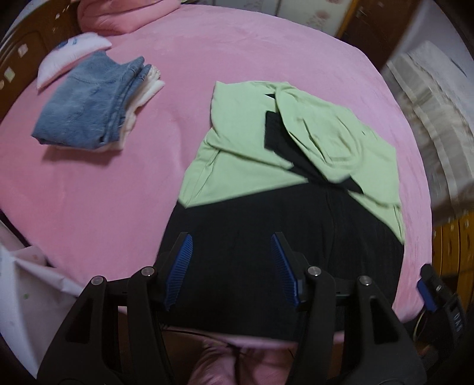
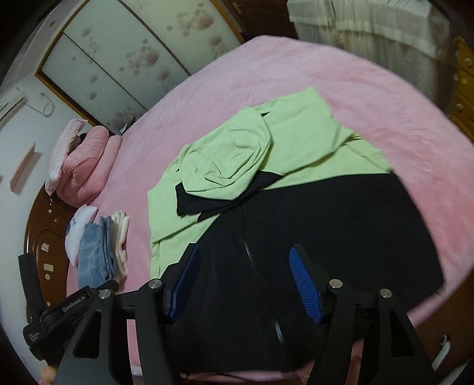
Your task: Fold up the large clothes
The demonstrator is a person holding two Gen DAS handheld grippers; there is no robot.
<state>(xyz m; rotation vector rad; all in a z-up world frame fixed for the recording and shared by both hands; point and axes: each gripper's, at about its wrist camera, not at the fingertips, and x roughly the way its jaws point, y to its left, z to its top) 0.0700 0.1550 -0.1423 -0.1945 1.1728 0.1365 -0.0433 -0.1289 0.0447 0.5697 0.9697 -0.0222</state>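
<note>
A large light green garment [image 1: 237,154] with a black lower half [image 1: 251,237] lies flat on the pink bed [image 1: 103,192]. Its sleeves are folded over the chest, and one black cuff [image 1: 274,130] shows. My left gripper [image 1: 231,237] hovers open over the black half with nothing between its blue pads. At the right edge of this view is my right gripper's finger [image 1: 426,291]. In the right wrist view the green part [image 2: 296,148] and black half [image 2: 340,237] lie below my right gripper [image 2: 244,247], which is open and empty. The left gripper's finger [image 2: 28,275] is at the lower left.
A folded stack with blue jeans [image 1: 86,109] on top lies at the bed's upper left, beside a small white pillow [image 1: 68,56] and a rolled pink quilt [image 1: 127,14]. A brown headboard [image 2: 44,231], a floral wardrobe [image 2: 124,50] and a curtain [image 2: 370,29] surround the bed.
</note>
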